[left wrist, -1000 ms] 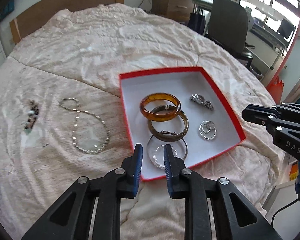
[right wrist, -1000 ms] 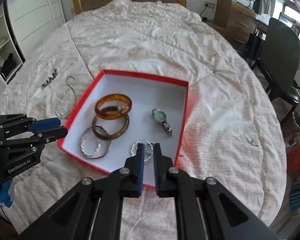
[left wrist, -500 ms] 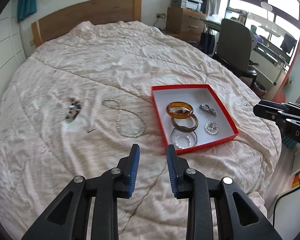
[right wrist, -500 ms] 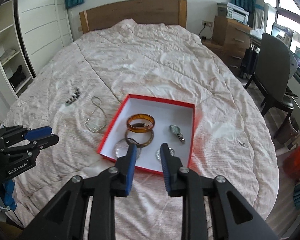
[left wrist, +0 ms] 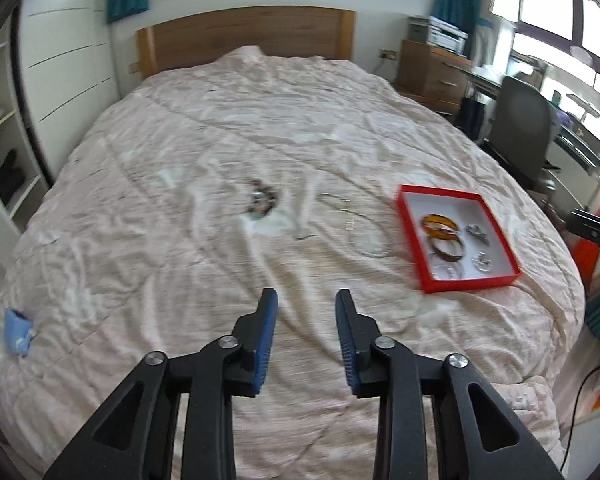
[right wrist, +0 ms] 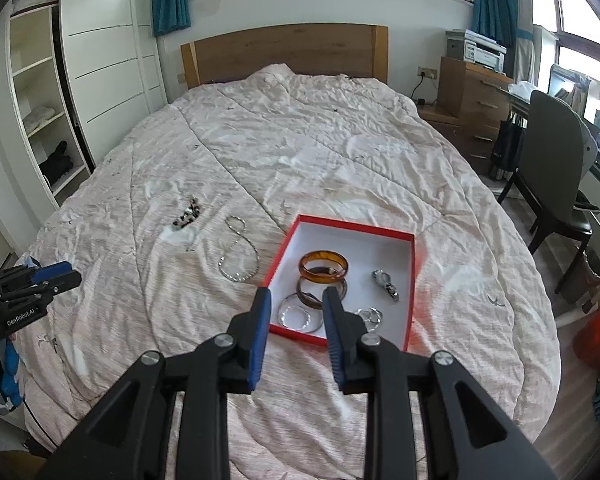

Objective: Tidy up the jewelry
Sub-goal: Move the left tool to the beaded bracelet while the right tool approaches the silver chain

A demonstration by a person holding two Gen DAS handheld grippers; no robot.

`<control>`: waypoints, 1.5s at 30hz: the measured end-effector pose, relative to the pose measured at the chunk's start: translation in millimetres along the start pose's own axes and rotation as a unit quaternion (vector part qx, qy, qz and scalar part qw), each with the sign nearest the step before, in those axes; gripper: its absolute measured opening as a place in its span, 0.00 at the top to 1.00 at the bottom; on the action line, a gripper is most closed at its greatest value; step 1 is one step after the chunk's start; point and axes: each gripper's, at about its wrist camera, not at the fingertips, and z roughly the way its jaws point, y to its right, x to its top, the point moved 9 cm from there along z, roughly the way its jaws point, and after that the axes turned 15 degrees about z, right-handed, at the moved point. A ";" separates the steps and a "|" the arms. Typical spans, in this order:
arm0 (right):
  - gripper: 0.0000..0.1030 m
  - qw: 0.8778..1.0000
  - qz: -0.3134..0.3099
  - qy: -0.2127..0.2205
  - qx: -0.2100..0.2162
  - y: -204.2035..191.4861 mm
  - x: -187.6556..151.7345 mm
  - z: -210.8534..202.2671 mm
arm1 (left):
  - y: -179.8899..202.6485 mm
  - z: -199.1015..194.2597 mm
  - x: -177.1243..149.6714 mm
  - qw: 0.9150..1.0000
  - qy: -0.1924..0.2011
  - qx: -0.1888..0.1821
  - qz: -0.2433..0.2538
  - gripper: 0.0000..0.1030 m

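A red-rimmed white tray on the bed's near right holds an amber bangle, brown bangle, silver bangles, rings and a watch; a silver chain and dark beads lie left of it.

Bangles lie in the box, necklace left.

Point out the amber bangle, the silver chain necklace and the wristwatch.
amber bangle (right wrist: 323,265): right wrist view, on its front band.
silver chain necklace (right wrist: 238,276): right wrist view, on the bottom of its lower loop.
wristwatch (right wrist: 381,276): right wrist view, on its dial.
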 end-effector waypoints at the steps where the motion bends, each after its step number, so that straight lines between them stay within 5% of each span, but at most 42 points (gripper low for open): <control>1: 0.73 1.000 0.000 0.000 0.002 -2.1 0.4 0.8 | -6.9 -0.8 -1.6 1.000 0.000 0.005 -0.004 0.66; 18: 0.70 0.999 -0.010 -0.038 0.026 -40.0 8.9 71.2 | -60.7 42.0 3.3 0.999 -0.023 0.032 -0.035 0.56; 45: 0.69 0.990 -0.044 -0.129 0.041 -93.8 11.5 240.0 | -114.3 194.6 43.8 0.997 -0.059 0.028 -0.046 0.53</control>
